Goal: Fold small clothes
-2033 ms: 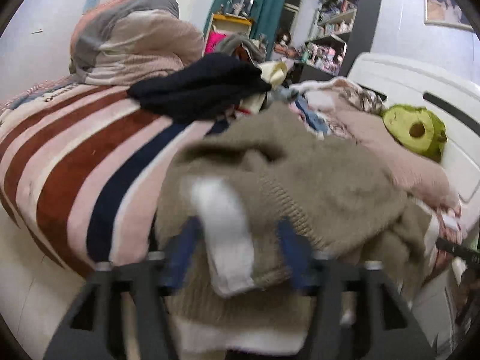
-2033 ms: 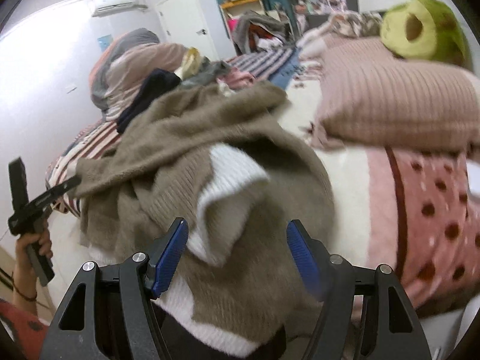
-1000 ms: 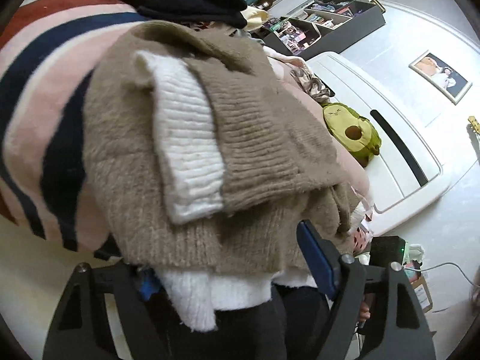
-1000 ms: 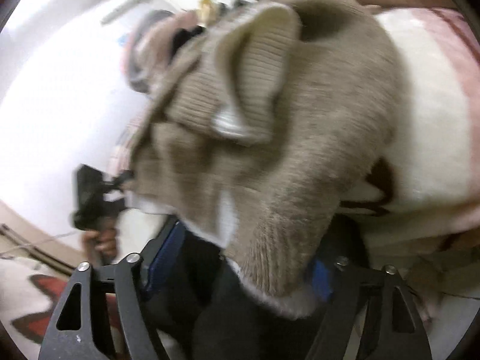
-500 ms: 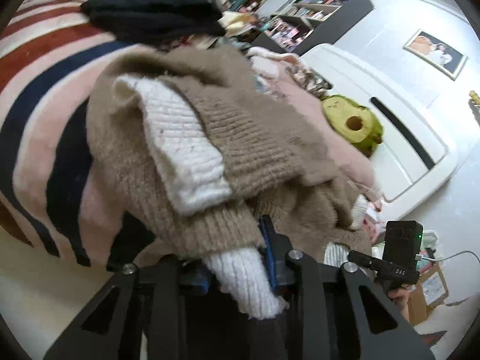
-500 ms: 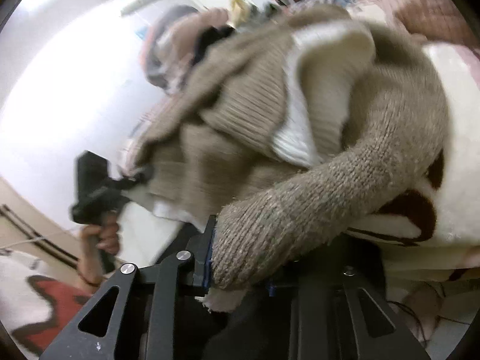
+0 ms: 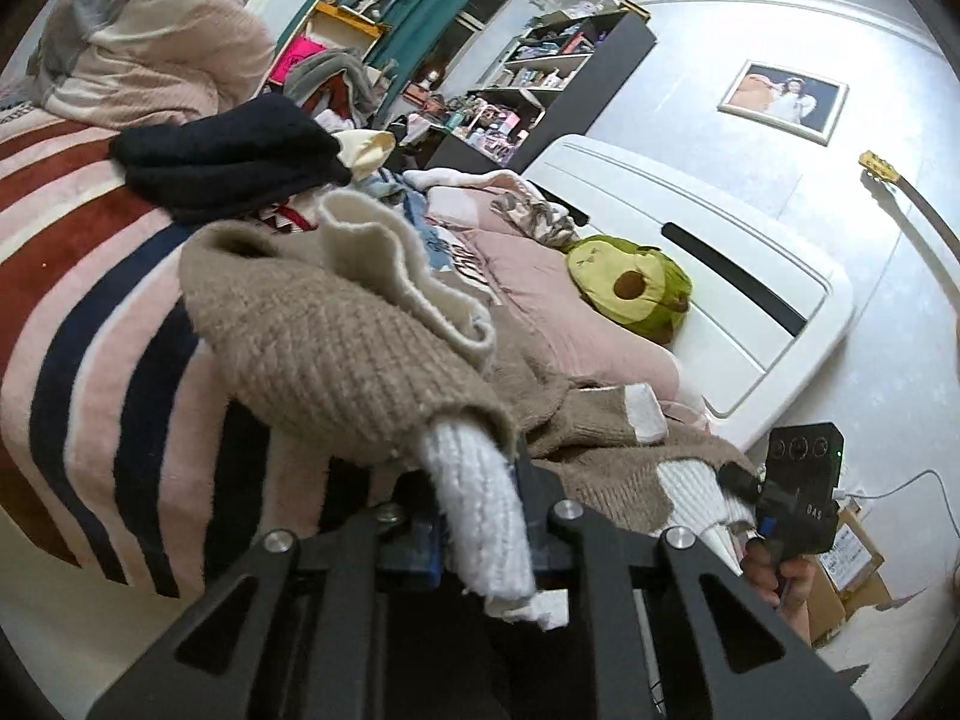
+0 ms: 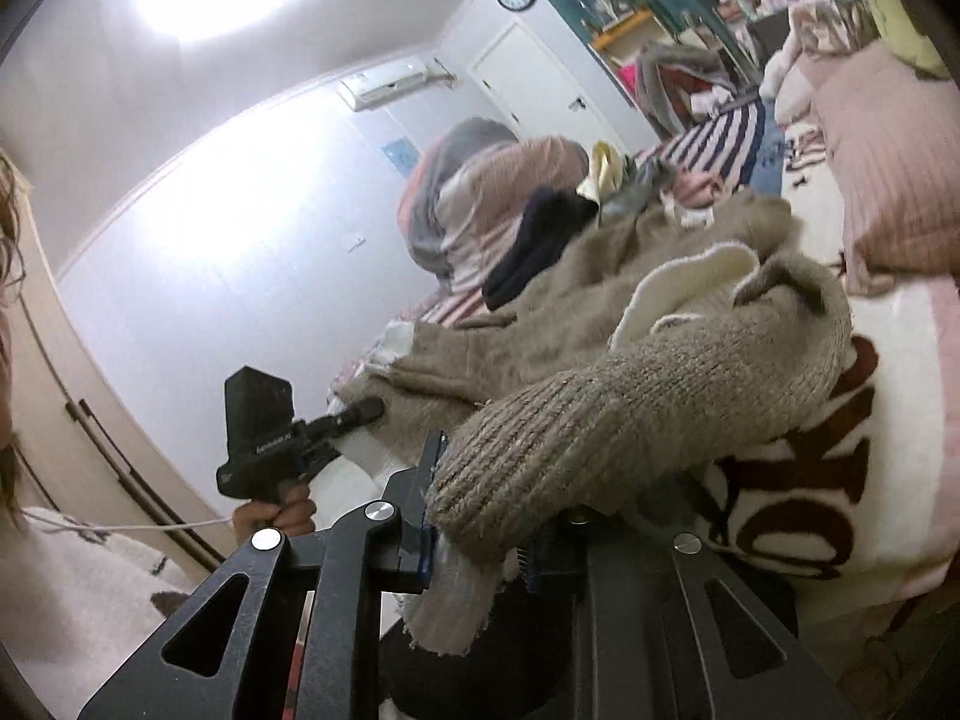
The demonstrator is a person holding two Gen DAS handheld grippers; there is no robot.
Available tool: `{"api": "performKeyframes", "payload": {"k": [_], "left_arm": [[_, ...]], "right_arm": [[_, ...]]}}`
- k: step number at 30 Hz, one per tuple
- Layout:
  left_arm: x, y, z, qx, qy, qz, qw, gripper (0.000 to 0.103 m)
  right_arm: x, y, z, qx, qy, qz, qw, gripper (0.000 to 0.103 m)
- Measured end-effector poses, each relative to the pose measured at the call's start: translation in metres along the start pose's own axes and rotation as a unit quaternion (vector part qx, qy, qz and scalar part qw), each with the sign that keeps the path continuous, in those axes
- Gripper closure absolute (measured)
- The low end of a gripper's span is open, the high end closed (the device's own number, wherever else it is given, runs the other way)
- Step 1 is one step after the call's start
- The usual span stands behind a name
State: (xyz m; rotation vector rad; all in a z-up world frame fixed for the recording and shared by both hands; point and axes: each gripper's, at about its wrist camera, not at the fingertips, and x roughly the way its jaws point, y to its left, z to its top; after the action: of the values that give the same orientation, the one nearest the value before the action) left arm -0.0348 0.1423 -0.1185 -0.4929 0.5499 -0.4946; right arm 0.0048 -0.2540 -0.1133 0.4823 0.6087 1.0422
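A tan knitted sweater [image 7: 336, 336] with white ribbed trim lies bunched on the bed's near edge; it also shows in the right wrist view [image 8: 648, 396]. My left gripper [image 7: 480, 534] is shut on its white hem at one corner. My right gripper [image 8: 480, 540] is shut on the tan and white hem at the other corner. The right gripper also appears in the left wrist view [image 7: 792, 492], and the left gripper in the right wrist view [image 8: 264, 432]. The fingertips are hidden under the knit.
A black garment [image 7: 228, 162] lies behind the sweater on the striped blanket [image 7: 90, 312]. An avocado plush [image 7: 630, 288] sits on a pink pillow by the white headboard [image 7: 720, 252]. A rolled quilt [image 7: 138, 36] is at the far end.
Both grippers went from open around the sweater's edge to shut on its hem. They have since drawn the hem towards the bed's edge, stretching the sweater between them.
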Motion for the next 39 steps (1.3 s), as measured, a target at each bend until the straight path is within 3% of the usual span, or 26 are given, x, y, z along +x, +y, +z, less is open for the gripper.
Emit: {"api": "performKeyframes", "payload": {"k": [11,23,25,30,39], "left_arm": [[-0.050,-0.048,0.002,0.048,-0.042,-0.043,0.9970,0.090],[-0.104,-0.095,0.020,0.106,-0.104,-0.077,0.9859,0.090],[-0.107,-0.095,0.025,0.108,-0.109,-0.067,0.9859,0.090],[-0.094,-0.082,0.033,0.100,-0.114,0.010,0.9884,0.090],[-0.037,-0.046,0.053,0.079,-0.089,0.073,0.9902,0.090]], "right_arm": [[-0.032,0.026,0.012,-0.039,-0.056,0.033,0.997,0.089],[-0.071,0.072,0.025,-0.116,-0.103,0.058,0.986,0.089],[-0.075,0.072,0.028,-0.115,-0.110,0.061,0.985,0.089],[-0.067,0.052,0.038,-0.089,-0.121,0.030,0.988,0.089],[-0.039,0.008,0.062,-0.044,-0.103,-0.037,0.993,0.089]]}}
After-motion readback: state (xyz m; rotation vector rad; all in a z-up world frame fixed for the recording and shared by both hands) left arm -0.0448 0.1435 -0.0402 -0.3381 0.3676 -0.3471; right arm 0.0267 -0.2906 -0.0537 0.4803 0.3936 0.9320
